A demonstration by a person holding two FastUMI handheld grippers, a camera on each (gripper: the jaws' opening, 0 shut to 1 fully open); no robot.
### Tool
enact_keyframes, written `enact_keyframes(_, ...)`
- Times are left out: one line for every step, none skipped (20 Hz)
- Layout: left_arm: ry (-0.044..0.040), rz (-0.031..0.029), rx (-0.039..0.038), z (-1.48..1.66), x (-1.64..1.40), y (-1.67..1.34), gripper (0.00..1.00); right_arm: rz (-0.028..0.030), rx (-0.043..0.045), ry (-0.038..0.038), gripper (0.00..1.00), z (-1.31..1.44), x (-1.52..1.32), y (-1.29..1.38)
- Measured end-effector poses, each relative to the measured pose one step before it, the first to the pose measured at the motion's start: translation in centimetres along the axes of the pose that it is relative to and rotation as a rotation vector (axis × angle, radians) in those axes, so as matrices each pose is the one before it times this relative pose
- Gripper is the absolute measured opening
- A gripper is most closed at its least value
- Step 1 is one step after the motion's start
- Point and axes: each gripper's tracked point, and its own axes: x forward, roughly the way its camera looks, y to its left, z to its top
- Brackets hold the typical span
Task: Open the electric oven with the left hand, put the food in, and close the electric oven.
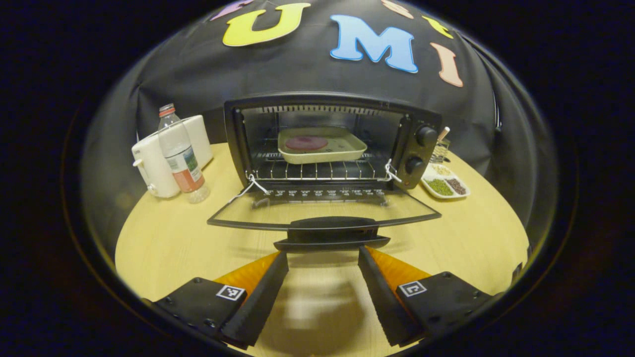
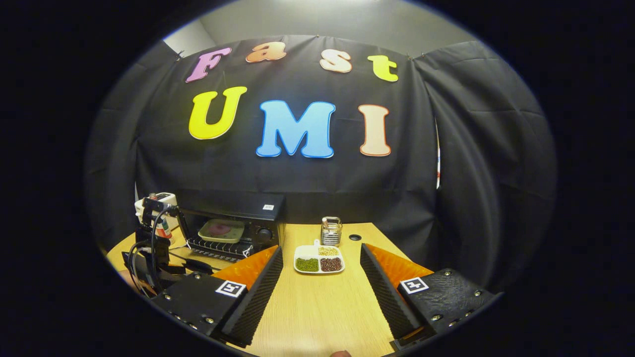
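The black electric oven stands open, its glass door folded down flat over the table. Inside, on the wire rack, rests a pale tray with a reddish round piece of food. My left gripper is open just in front of the door handle, holding nothing. My right gripper is open over the table, well to the right of the oven, where the tray shows inside. The left gripper's body and cables show by the oven door.
A white appliance and a water bottle stand left of the oven. Right of it lie a divided dish of beans and a small glass jar. The wooden table has bare room in front.
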Motion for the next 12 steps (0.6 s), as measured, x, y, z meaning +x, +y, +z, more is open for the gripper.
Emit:
enact_keyframes(-0.00665, -0.001, -0.00919, 0.475, -0.125, -0.042, 0.91, 0.00924, 0.00065, 0.00093, 0.97, -0.023, 0.223, 0.467)
enact_keyframes(-0.00942, -0.00065, -0.00779, 0.275, -0.228, 0.032, 1.0, 0.00908, -0.00111, 0.00224, 0.97, 0.003, 0.195, 0.309)
enact_keyframes(-0.00814, -0.00067, -0.00383, 0.375, -0.151, -0.009, 1.0, 0.00785, -0.00108, 0.00749, 0.97, -0.257, 0.106, 0.233)
enact_keyframes(-0.00812, -0.00013, 0.00129, 0.257, -0.067, -0.043, 0.97, 0.00776, 0.00273, 0.00628, 0.97, -0.155, 0.026, 0.124)
enact_keyframes(-0.00981, -0.00019, 0.00461, 0.43, -0.177, -0.021, 0.91, 0.00471, 0.00385, 0.00359, 0.97, -0.106, 0.045, 0.243)
enact_keyframes(-0.01291, -0.00061, 0.00529, 0.52, -0.239, -0.008, 0.92, 0.00207, 0.00476, 0.00208, 0.98, 0.0, 0.12, 0.097)
enact_keyframes(-0.01573, -0.00148, 0.00452, 0.746, -0.074, -0.017, 0.97, 0.0005, 0.00453, 0.00087, 0.98, -0.014, 0.353, -0.03)
enact_keyframes(-0.01672, -0.00208, 0.00243, 0.704, -0.054, -0.029, 0.97, -0.00094, 0.00267, 0.00117, 0.98, 0.05, 0.435, 0.05)
enact_keyframes(-0.01755, -0.00212, 0.00185, 0.813, -0.042, -0.062, 0.97, 0.00256, 0.00283, 0.00208, 0.98, -0.057, 0.282, 0.193)
enact_keyframes(-0.01989, -0.00169, 0.00342, 0.779, 0.065, 0.0, 0.97, 0.00495, 0.00448, 0.00315, 0.98, 0.015, 0.196, 0.224)
enact_keyframes(-0.02097, -0.00109, 0.00964, 0.971, 0.056, -0.008, 0.97, 0.00151, 0.00476, 0.00089, 0.97, 0.069, 0.101, 0.149)
enact_keyframes(-0.01797, -0.00053, 0.01405, 0.768, 0.125, 0.004, 0.97, 0.00254, 0.00465, -0.00076, 0.98, 0.286, 0.174, 0.132)
